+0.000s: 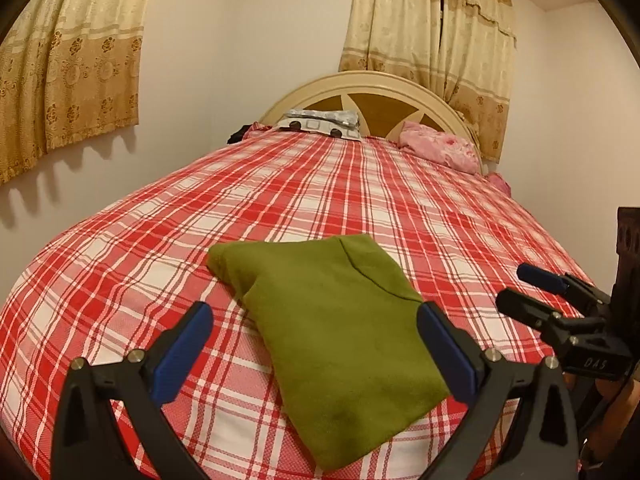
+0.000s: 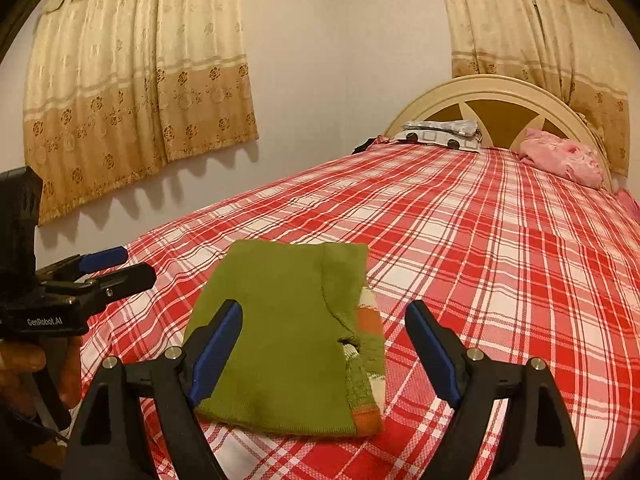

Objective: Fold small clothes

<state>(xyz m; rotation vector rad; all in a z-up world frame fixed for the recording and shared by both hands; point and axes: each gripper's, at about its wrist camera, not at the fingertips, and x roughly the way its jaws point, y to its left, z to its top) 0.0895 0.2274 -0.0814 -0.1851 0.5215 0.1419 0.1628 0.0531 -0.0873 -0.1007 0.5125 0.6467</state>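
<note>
1. The green garment (image 1: 336,344) is lying already folded into a compact packet on the plaid bedspread (image 1: 120,240), near the foot end of the bed and well apart from the pillows (image 1: 320,122) by the headboard (image 1: 372,92).
2. The left gripper (image 1: 314,350) is hovering with its jaws spread wide and holding nothing; the packet is sitting straight ahead between its fingers, slightly toward the right one.
3. The right gripper (image 2: 324,354) is likewise gaping wide and empty, with the packet lying ahead and mostly toward its left finger, striped layers showing at the packet's right edge.
4. The long axis of the garment is running away from both grippers, toward the headboard.
5. Both hands are looking about equally near; the left seems better centred, so any further fold would probably be starting from the near short edge.
</note>
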